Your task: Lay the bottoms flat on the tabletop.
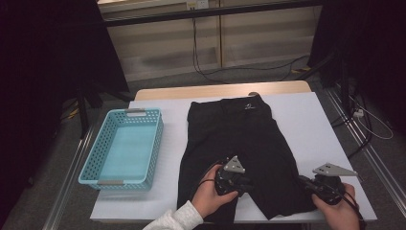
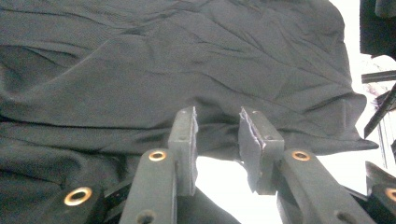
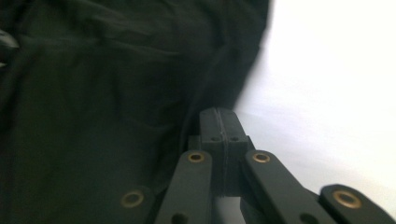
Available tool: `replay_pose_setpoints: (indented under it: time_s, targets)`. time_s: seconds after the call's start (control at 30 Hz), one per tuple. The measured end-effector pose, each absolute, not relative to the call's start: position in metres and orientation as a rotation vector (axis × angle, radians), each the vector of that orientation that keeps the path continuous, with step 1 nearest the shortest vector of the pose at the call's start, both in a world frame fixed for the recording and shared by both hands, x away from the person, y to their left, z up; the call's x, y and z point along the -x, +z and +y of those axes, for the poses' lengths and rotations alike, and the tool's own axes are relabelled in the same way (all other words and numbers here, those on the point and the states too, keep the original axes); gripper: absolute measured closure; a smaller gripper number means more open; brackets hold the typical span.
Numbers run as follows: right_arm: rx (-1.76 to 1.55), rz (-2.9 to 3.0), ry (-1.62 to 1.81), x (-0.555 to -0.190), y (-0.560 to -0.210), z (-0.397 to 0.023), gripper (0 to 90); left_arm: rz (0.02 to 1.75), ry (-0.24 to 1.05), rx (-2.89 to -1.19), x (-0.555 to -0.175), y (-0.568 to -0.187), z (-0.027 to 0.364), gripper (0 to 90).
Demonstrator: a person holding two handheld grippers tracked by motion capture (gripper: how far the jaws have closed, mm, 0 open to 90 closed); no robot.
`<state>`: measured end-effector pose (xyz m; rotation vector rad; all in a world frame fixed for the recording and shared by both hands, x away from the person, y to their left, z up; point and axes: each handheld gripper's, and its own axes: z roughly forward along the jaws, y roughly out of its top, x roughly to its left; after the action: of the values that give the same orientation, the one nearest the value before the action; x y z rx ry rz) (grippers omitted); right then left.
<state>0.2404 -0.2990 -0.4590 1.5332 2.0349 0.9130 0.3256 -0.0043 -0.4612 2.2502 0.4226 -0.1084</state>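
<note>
A pair of black shorts [image 1: 239,139] lies flat on the white table cover, waistband at the far side and legs toward me. My left gripper [image 1: 247,185] lies low at the inner edge of the left leg. In the left gripper view its jaws [image 2: 217,122] stand open, with the shorts [image 2: 187,70] just beyond the pads and nothing between them. My right gripper [image 1: 303,181] is at the outer edge of the right leg, near the hem. In the right gripper view its jaws [image 3: 218,114] are pressed together at the edge of the cloth [image 3: 116,93].
A light blue plastic basket [image 1: 91,167] stands to the left of the shorts with nothing in it. Bare white cover [image 1: 306,120] lies to the right of the shorts. The table's front edge runs just under my hands.
</note>
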Motion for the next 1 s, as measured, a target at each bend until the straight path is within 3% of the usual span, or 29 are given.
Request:
replay_pose_setpoints:
  time_s: [0.33, 0.4, 0.6, 0.73, 0.77, 0.8, 1.0]
  targets:
    - [-1.561, 1.929, 0.946, -0.232, -0.451, -0.321, 89.4, 0.424, -0.109, -2.255, -0.326, -0.461, -0.005, 67.9]
    - [-1.552, 1.916, 0.973, -0.237, -0.451, -0.314, 70.9, 0.424, -0.109, -2.258, -0.326, -0.461, -0.004, 67.9]
    - [-1.546, 1.954, 0.965, -0.257, -0.460, -0.298, 60.1, 0.423, -0.108, -2.254, -0.326, -0.461, -0.004, 67.9]
    - [-1.549, 1.960, 0.902, -0.265, -0.464, -0.294, 68.5, 0.423, -0.109, -2.250, -0.326, -0.461, -0.004, 67.9]
    - [-1.552, 1.962, 0.898, -0.266, -0.463, -0.294, 75.7, 0.424, -0.111, -2.249, -0.326, -0.462, -0.003, 68.0]
    - [-1.556, 1.977, 0.926, -0.266, -0.463, -0.295, 89.6, 0.426, -0.112, -2.248, -0.326, -0.462, -0.003, 67.9]
    - [-1.602, 1.962, 0.967, -0.264, -0.462, -0.307, 90.0, 0.426, -0.108, -2.247, -0.325, -0.462, -0.003, 67.9]
